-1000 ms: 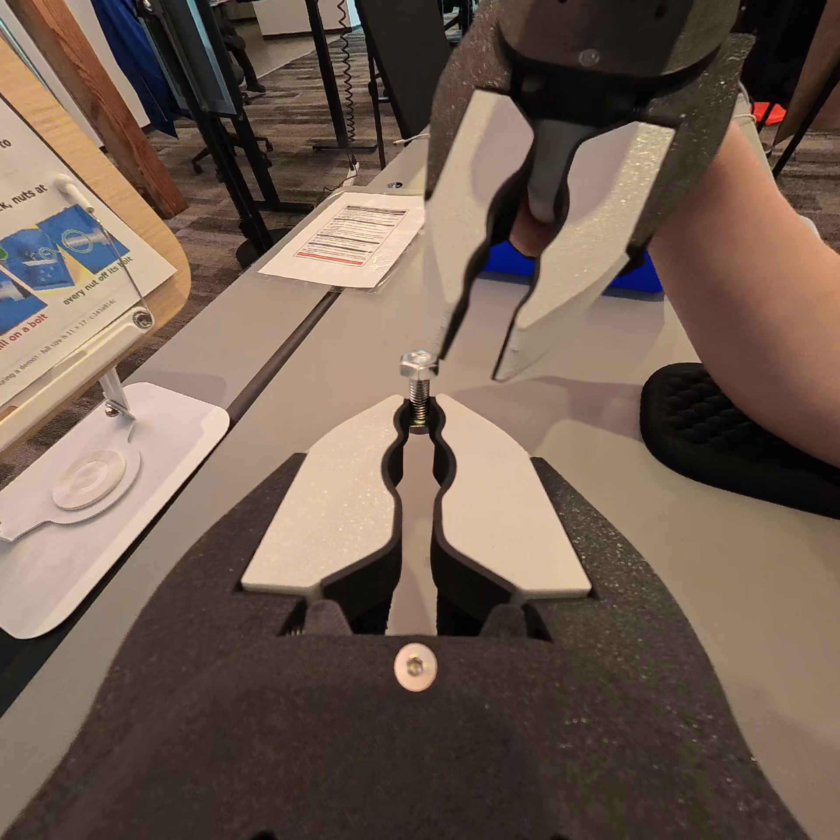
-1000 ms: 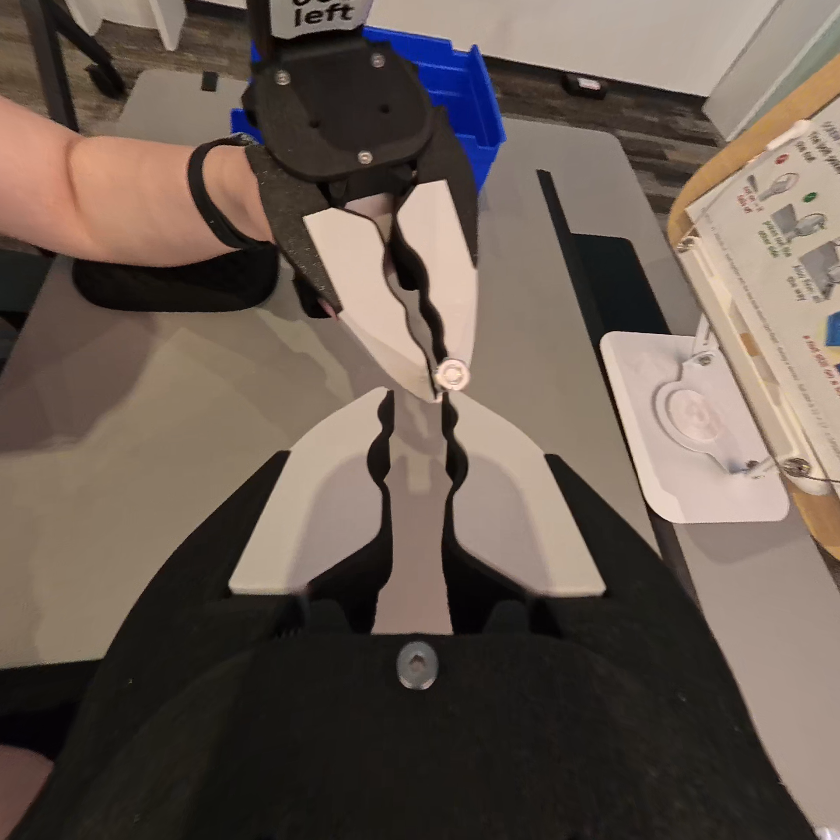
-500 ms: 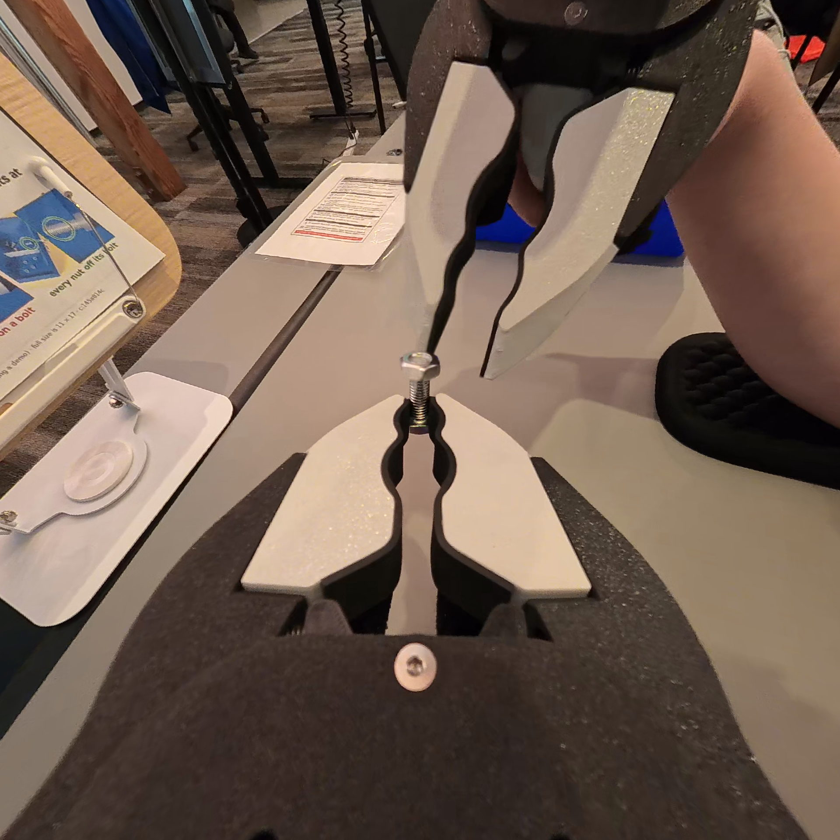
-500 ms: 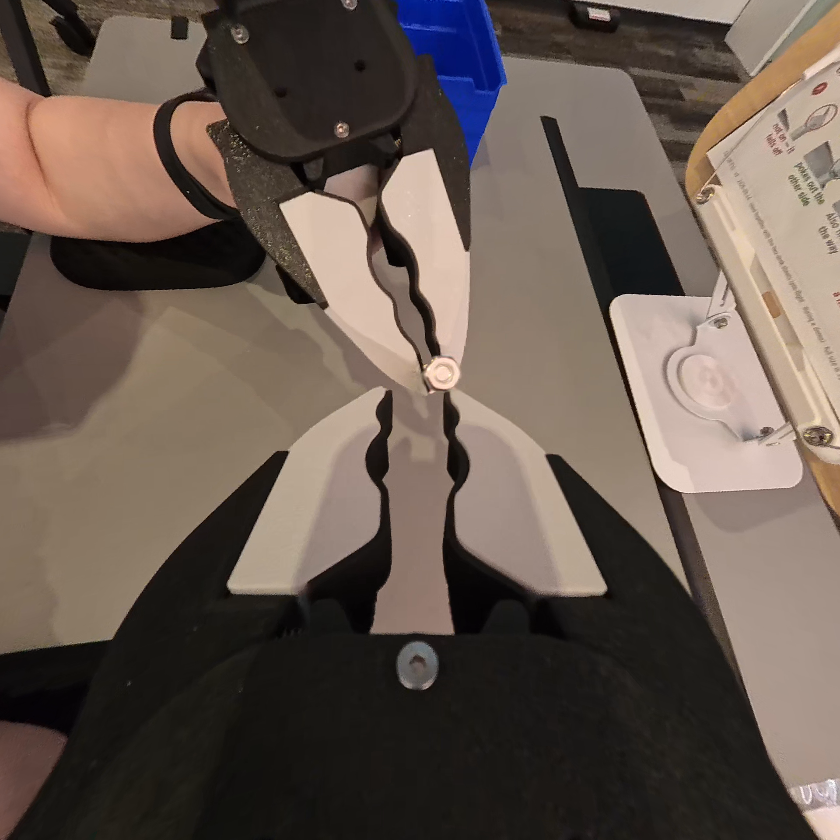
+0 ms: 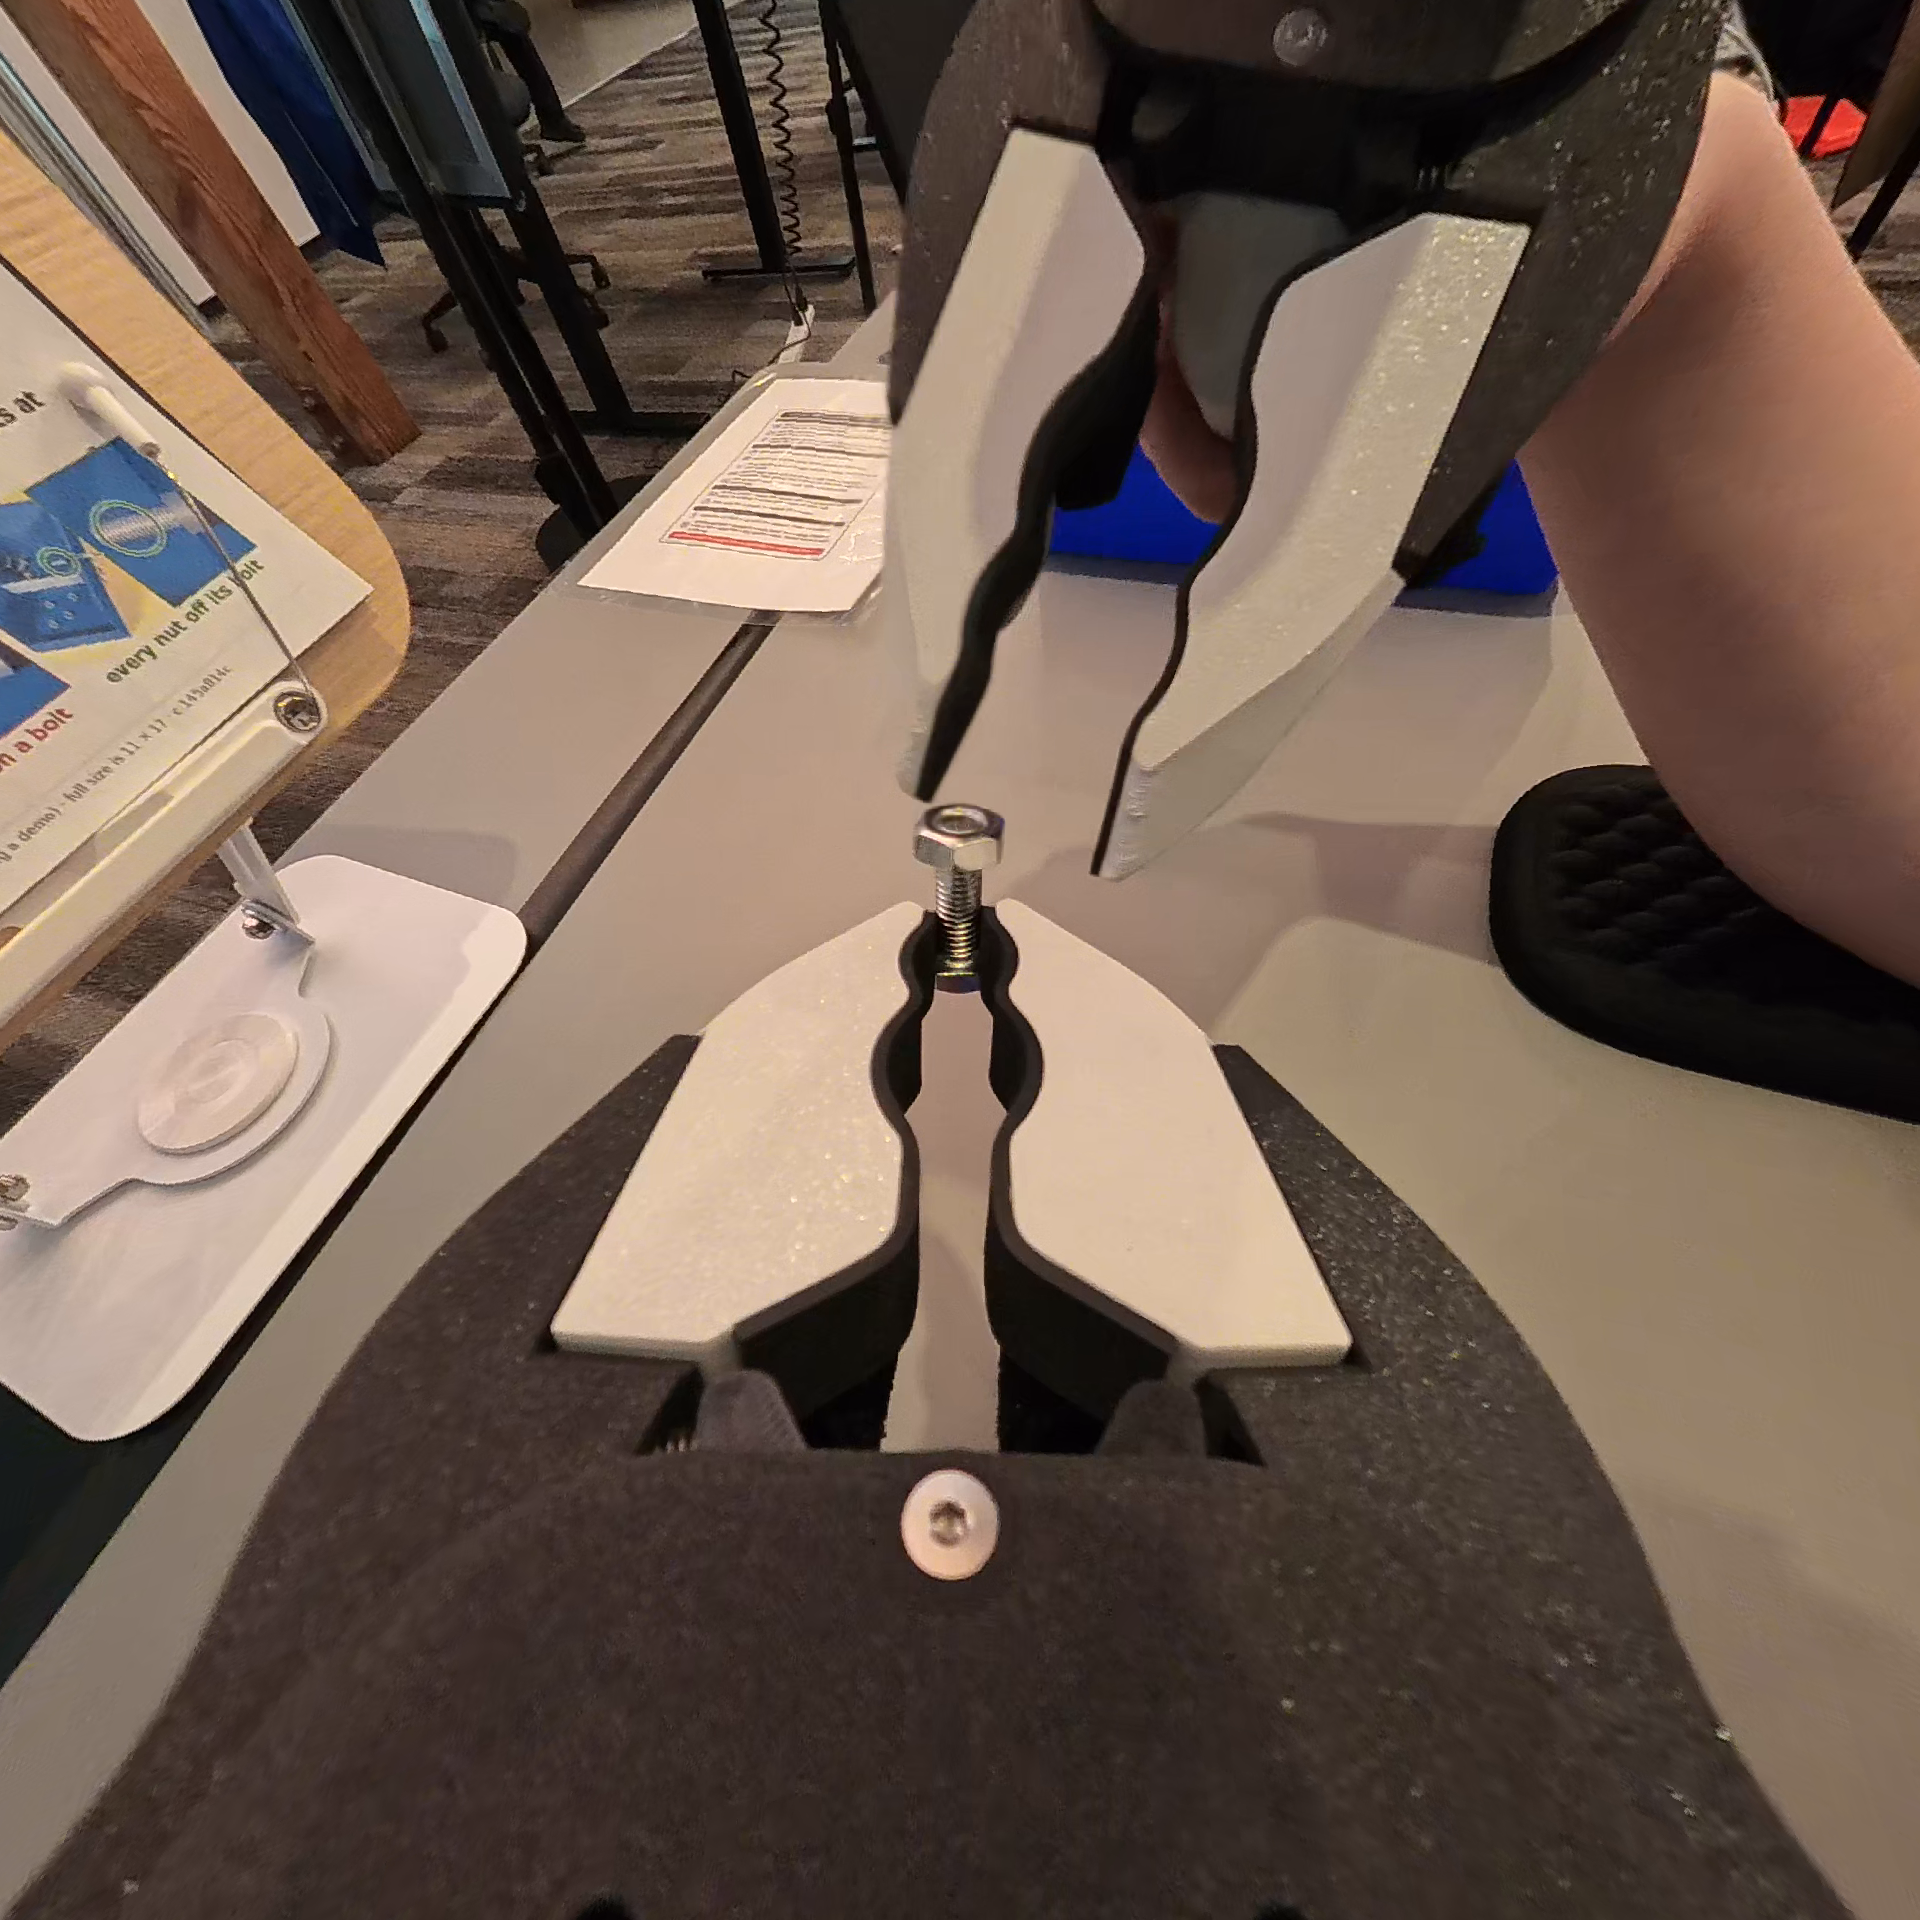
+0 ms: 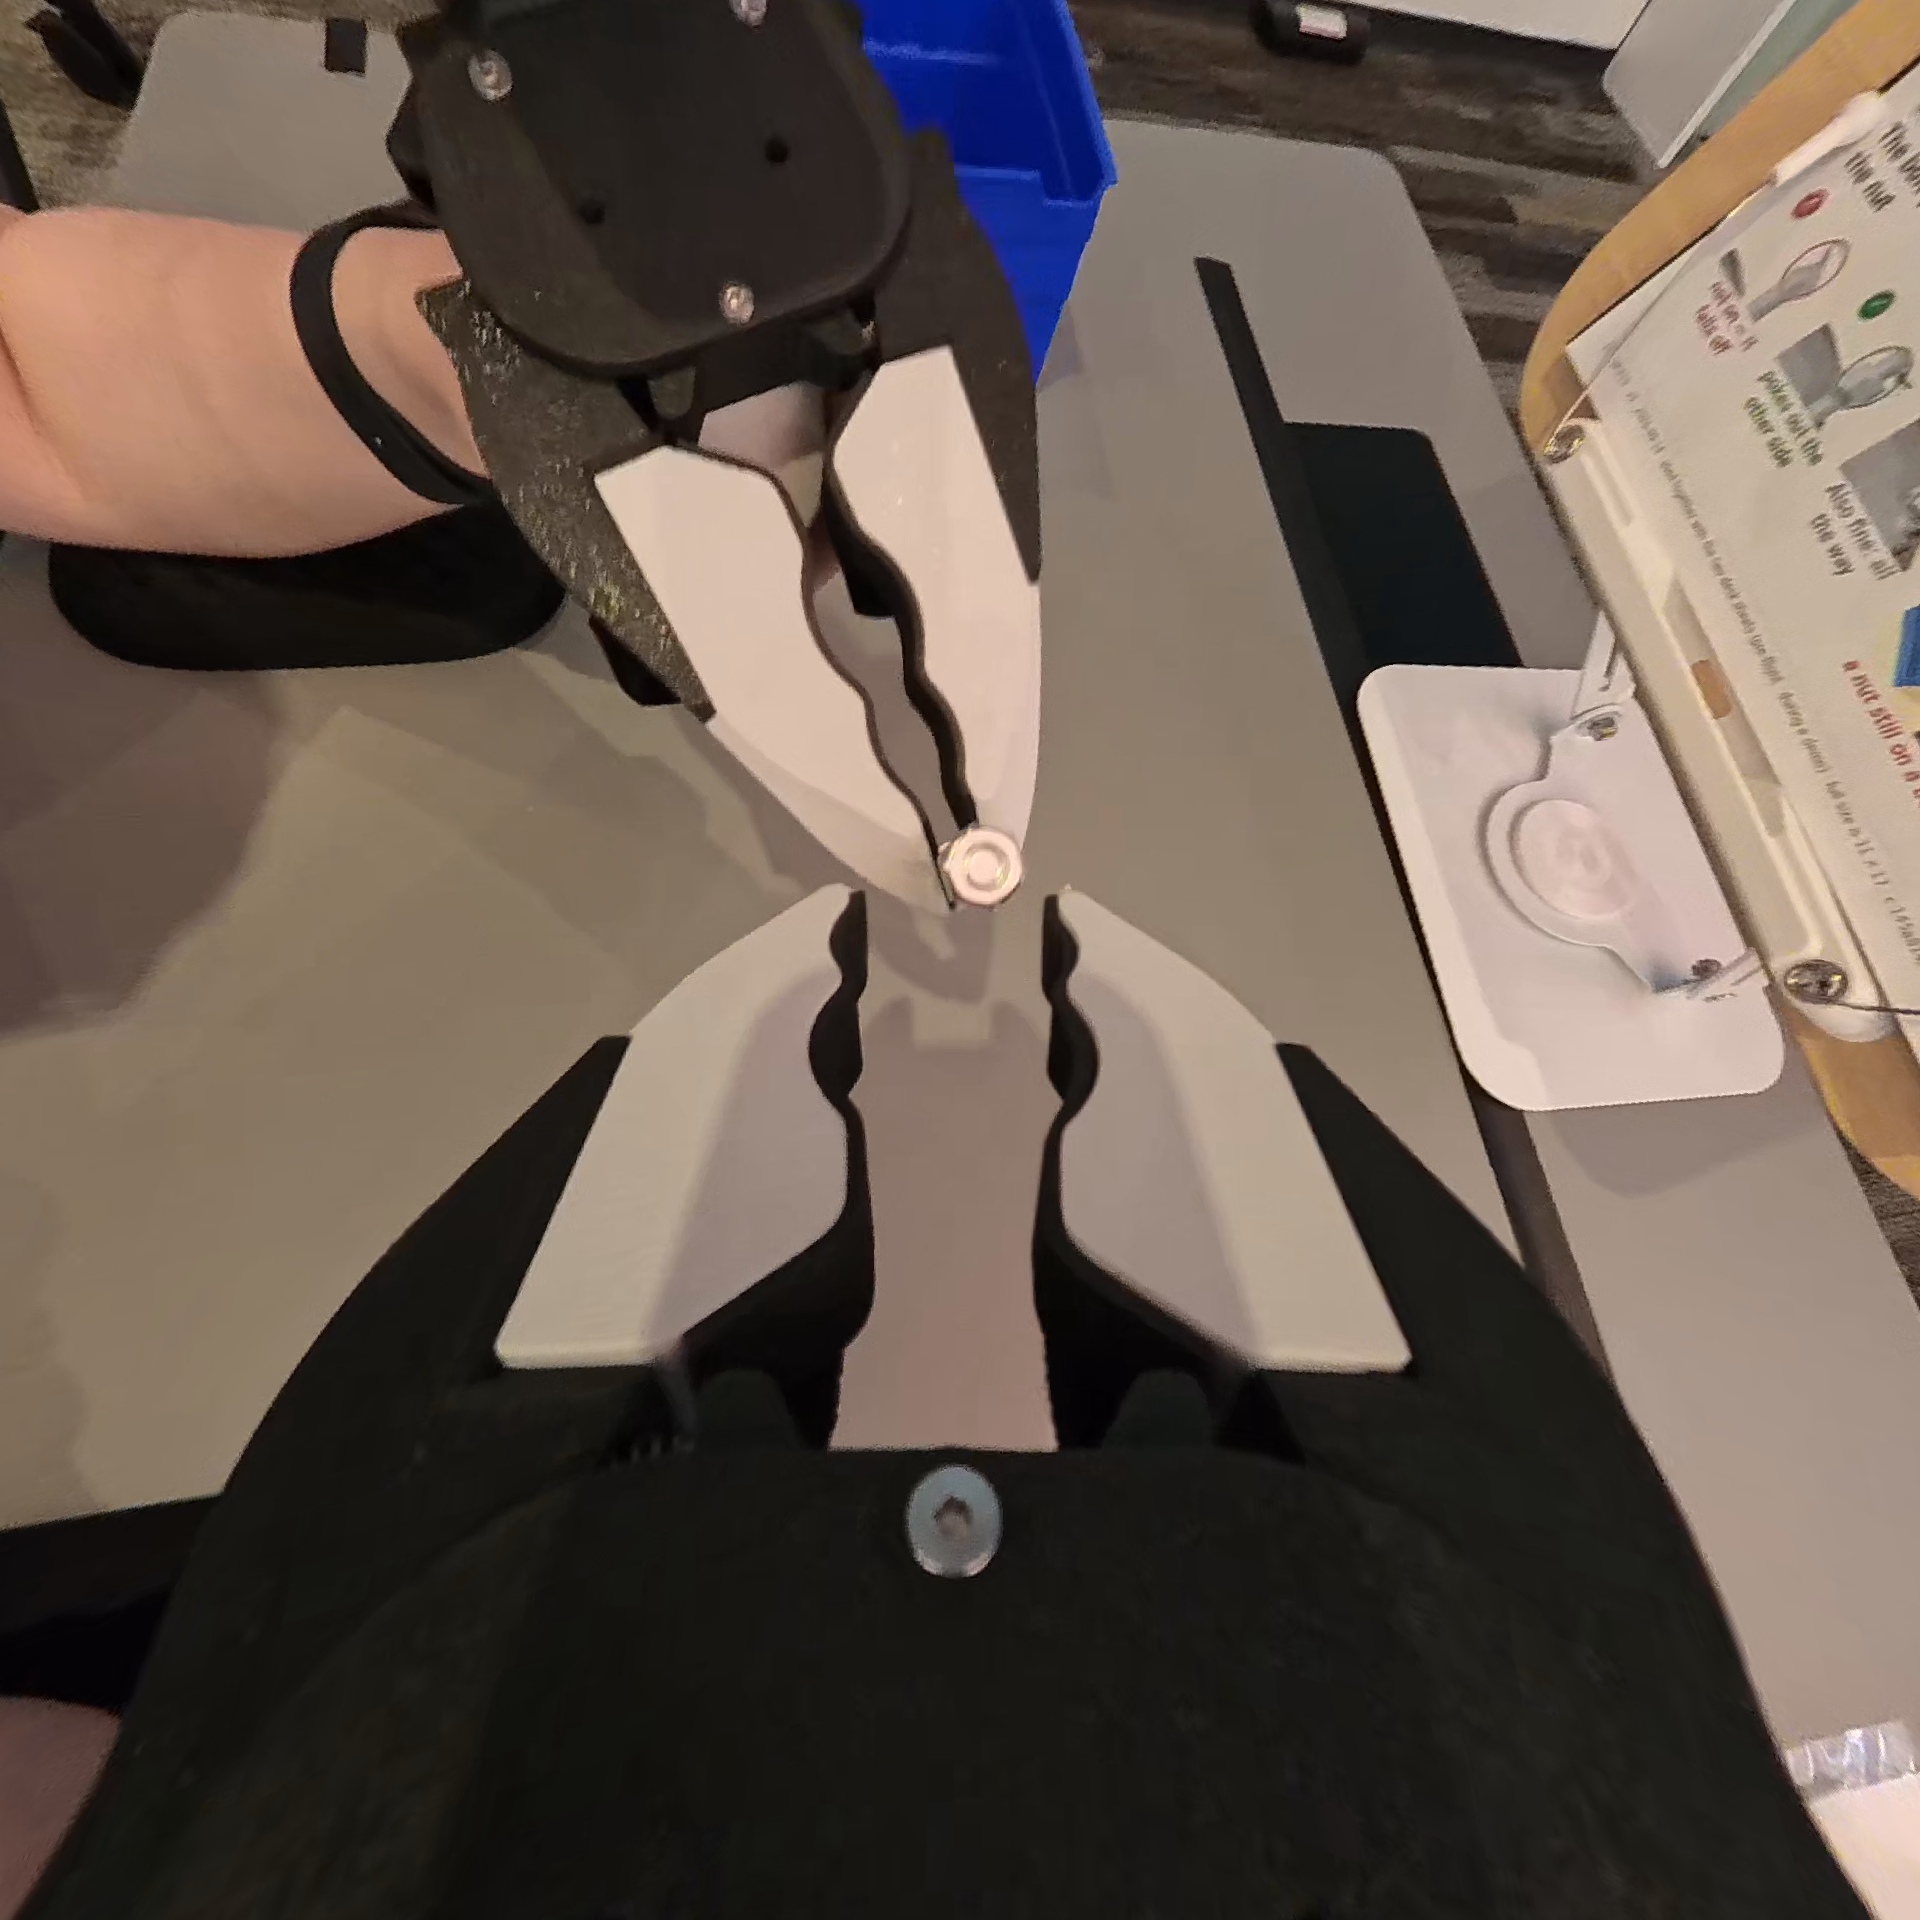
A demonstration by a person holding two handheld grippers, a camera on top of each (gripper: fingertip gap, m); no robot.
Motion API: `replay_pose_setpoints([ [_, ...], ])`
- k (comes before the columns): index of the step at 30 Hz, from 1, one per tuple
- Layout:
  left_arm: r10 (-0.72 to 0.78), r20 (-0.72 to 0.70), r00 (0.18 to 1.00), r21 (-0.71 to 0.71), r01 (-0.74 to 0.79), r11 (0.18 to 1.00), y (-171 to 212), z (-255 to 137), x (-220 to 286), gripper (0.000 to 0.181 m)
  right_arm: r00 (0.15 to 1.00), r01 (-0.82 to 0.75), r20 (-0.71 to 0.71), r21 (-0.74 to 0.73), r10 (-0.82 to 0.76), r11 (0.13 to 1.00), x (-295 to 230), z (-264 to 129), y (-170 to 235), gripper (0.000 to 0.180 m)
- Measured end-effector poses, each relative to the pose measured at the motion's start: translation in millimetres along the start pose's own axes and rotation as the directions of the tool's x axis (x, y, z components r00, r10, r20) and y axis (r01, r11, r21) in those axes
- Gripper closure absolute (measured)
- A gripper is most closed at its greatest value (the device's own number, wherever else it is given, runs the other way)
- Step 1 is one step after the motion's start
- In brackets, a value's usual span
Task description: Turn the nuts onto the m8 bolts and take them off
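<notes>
2 tools meet over the grey surface (image 5: pixel 1558 1299). The left tool (image 5: pixel 958 935) is clamped narrow on the lower end of a bolt (image 5: pixel 956 914), which stands upright out of its tips, threaded shank showing. A nut (image 5: pixel 958 834) sits at the top end of the bolt; in the right wrist view it shows end-on as a hexagon with a round centre (image 6: pixel 982 864). The right tool (image 5: pixel 1013 826) hangs above, its jaws set wide with nothing between them; one fingertip is just beside the nut, the other off to the side. Whether that fingertip touches the nut cannot be told. Behind the tools lie a blue bin (image 6: pixel 997 135) and a laminated sheet (image 5: pixel 779 499). A black pad (image 5: pixel 1704 935) lies under the person's forearm (image 5: pixel 1714 499). An instruction board on a white stand (image 5: pixel 239 1091) is at the edge.
</notes>
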State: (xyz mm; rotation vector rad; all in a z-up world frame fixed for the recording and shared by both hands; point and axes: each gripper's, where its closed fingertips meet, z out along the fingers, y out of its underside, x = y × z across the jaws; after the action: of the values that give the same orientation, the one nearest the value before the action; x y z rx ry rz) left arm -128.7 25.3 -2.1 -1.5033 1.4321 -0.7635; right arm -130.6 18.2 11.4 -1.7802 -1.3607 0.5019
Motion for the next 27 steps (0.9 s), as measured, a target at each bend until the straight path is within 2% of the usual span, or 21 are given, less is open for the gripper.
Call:
replay_pose_setpoints([
  [3,0.008,0.0,1.0,-0.005,-0.008,1.0,1,1,1,0.173,1.0,0.025,0.014,0.027,-0.025,0.999,-4,3,-7,0.143],
  [6,0.008,0.01,1.0,-0.01,-0.008,1.0,1,1,-1,0.173,0.999,0.04,0.017,-0.01,-0.04,0.999,-7,5,-2,0.14],
  [9,0.003,0.014,1.0,-0.002,-0.003,1.0,0,0,-2,0.173,0.999,0.005,0.038,-0.027,-0.004,1.0,-8,0,3,0.152],
  [11,0.0,0.008,1.0,0.003,0.0,1.0,-1,-1,-1,0.173,1.0,-0.001,0.023,-0.015,0.001,1.0,-5,-2,1,0.152],
  [17,0.008,0.011,1.0,0.001,-0.008,1.0,-1,0,-1,0.173,0.999,0.048,0.012,-0.021,-0.048,0.999,-7,7,-2,0.139],
  [21,-0.003,0.015,1.0,0.013,0.003,1.0,-3,-2,-3,0.173,0.998,0.023,0.052,-0.053,-0.021,0.998,-12,2,6,0.155],
  [27,0.001,0.01,1.0,0.012,-0.001,1.0,-3,-2,-2,0.173,1.0,0.02,-0.011,0.021,-0.02,1.0,-1,2,-8,0.142],
])
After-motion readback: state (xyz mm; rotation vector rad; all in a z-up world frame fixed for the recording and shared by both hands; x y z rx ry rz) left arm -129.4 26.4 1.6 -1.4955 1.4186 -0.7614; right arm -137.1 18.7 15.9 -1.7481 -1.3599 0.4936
